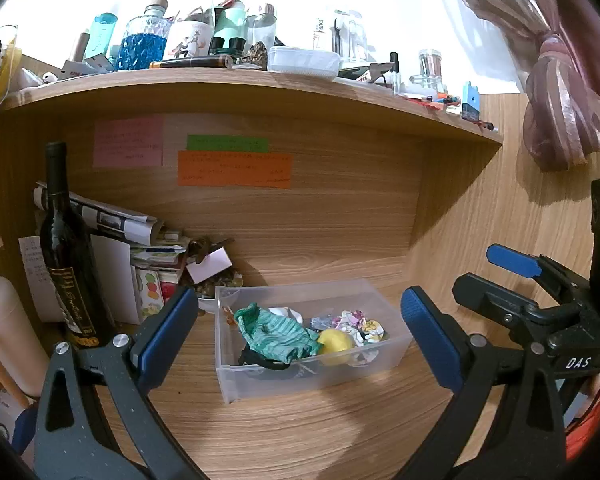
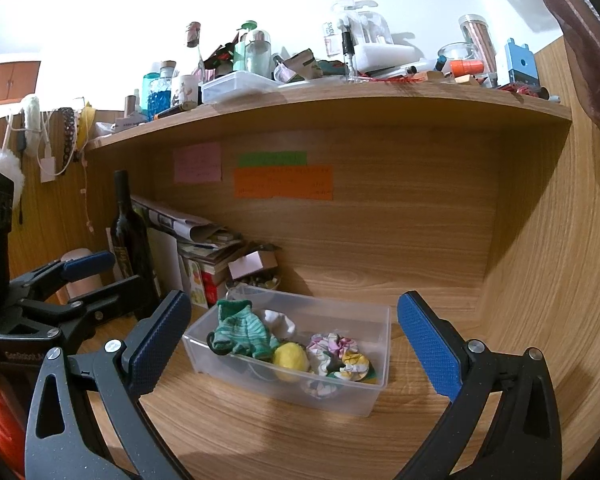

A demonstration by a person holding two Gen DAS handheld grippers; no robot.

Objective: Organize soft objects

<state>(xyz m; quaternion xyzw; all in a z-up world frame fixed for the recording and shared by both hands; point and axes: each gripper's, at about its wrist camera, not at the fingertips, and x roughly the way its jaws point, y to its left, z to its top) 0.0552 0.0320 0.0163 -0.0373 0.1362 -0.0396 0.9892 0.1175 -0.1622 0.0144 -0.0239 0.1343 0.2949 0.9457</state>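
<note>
Both grippers hanging wide, holding nothing: left gripper [image 1: 300, 338], right gripper [image 2: 294, 346]. Soft objects sitting together inside clear plastic bin [image 2: 374, 396] mid-surface [image 2: 260, 440], toward back edge: green striped sock [image 2: 242, 334], yellow pom-pom [image 2: 290, 358], floral scrunchies [image 2: 332, 350]. Looks near done.

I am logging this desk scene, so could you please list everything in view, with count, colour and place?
Plastic bin: one, clear, on the desk.
Sock: one, green striped, in the bin's left part.
Soft ball: one, yellow, middle of the bin.
Scrunchies: several, floral, in the bin's right part.
Wine bottle: one, dark, standing left of the bin.
Sticky notes: three, pink, green, orange, on the back panel.
Shelf: one, wooden, crowded with bottles and jars.
Curtain: one, mauve, tied, upper right.
Left gripper: open, empty.
Right gripper: open, empty.
</note>
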